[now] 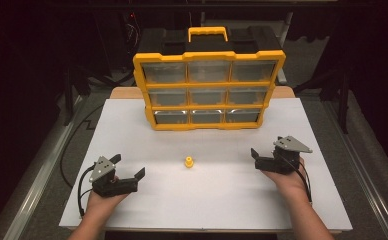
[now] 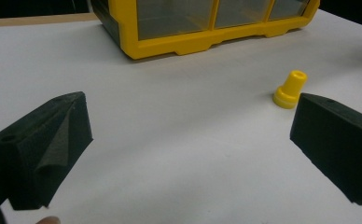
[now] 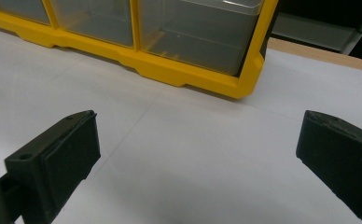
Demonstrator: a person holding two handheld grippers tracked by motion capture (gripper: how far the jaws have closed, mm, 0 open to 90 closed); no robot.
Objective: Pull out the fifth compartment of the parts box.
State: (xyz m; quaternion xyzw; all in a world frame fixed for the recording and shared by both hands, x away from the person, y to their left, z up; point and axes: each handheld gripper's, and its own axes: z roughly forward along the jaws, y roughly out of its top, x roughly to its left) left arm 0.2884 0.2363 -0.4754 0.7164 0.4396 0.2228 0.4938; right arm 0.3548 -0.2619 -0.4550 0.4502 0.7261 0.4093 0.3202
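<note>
1. A white table (image 1: 222, 200) fills the middle of the high view, with a person's two forearms coming in from its near edge, each hand holding a black two-jaw gripper.
2. The left gripper (image 1: 130, 166) sits near the near-left corner of the table, held low over the surface. Its jaws stand wide apart with nothing between them, and they aim toward the middle of the table.
3. In the left gripper view, the same gripper (image 2: 191, 140) shows bare white table between its two black foam-faced jaws.
4. The right gripper (image 1: 260, 150) sits toward the right edge of the table, a little farther from the near edge than the left one. Its jaws are also spread wide and hold nothing.
5. In the right gripper view, that gripper (image 3: 198, 154) looks across bare table toward the bottom right corner of the organiser.
6. A small yellow peg (image 1: 189, 162) stands upright on its wider base near the centre of the table, between the two grippers and apart from both. In the left gripper view the small yellow peg (image 2: 289, 88) stands just beyond the tip of the jaw at the right of that view, not touching it.
7. A yellow and black drawer organiser (image 1: 209, 90) stands upright at the far edge of the table, with three rows of three clear drawers and a yellow carry handle on top. It is well apart from the peg.
</note>
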